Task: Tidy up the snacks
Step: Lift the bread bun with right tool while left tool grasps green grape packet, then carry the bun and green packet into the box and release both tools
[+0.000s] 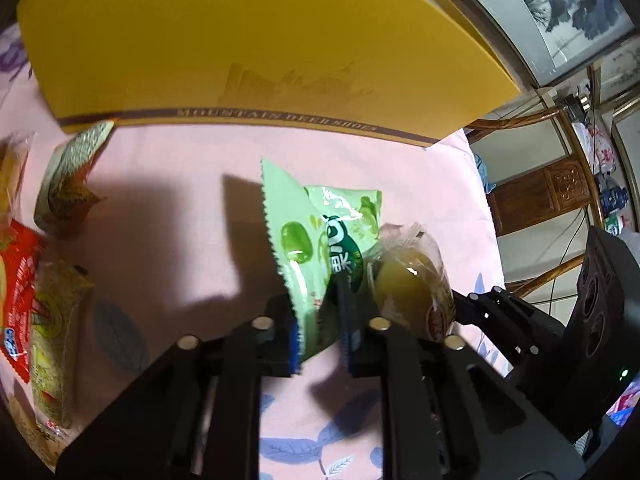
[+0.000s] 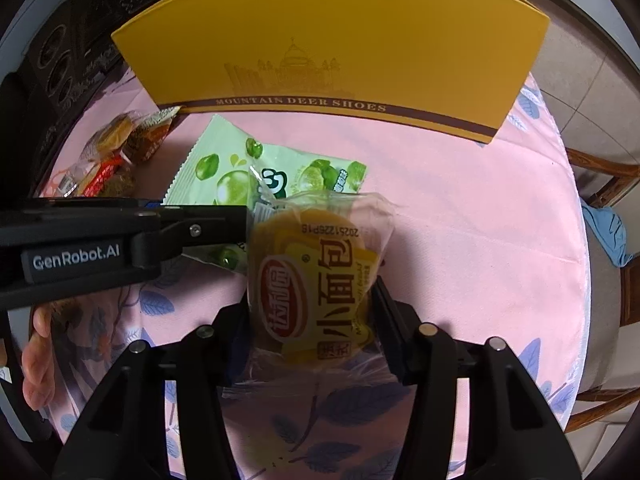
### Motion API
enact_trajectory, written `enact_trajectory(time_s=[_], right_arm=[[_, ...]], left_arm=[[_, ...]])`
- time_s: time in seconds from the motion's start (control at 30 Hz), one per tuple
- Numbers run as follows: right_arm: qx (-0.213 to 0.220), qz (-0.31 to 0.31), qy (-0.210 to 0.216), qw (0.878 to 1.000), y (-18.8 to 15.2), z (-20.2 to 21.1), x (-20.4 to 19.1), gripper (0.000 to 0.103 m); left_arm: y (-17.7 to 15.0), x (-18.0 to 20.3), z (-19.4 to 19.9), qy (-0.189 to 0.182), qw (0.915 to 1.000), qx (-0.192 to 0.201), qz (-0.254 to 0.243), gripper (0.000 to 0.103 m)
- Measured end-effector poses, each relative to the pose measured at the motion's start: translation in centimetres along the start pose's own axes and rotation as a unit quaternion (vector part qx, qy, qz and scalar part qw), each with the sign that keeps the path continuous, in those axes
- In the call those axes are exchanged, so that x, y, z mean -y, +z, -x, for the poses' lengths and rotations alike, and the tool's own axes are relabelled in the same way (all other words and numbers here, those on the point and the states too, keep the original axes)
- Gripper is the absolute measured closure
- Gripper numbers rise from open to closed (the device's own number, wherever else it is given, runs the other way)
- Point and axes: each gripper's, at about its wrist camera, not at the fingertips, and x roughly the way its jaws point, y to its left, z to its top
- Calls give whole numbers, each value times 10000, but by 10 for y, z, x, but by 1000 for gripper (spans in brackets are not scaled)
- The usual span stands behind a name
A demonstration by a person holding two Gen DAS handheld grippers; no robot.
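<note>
My left gripper is shut on a light green candy packet and holds it above the pink tablecloth. My right gripper is shut on a clear-wrapped yellow bread bun, held just right of the green packet. The bun also shows in the left wrist view, and the left gripper shows in the right wrist view. A yellow shoe box stands on the table behind both; it also shows in the left wrist view.
Several more snack packets lie at the left: a red one, a green-yellow one and a brown-green one; they also show in the right wrist view. A black speaker stands at the far left. Wooden chairs flank the table.
</note>
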Motion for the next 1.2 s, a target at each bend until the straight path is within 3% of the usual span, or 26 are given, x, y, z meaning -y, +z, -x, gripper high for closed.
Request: enact_trajectory(time_s=[0.27,0.67,1.2], right_arm=[[135,-217,24,9997,-5,12,8,54],[662,-136,62,9977,7,57,-1,54],[1109,93,60,9938,21,101,-24,54]], left_arm=[[0,14,13,391,9984,186,-365,99],[-9,19,76,740,9922,768,-645,101],[-24,17,135,716,9885,1258,-439,101]])
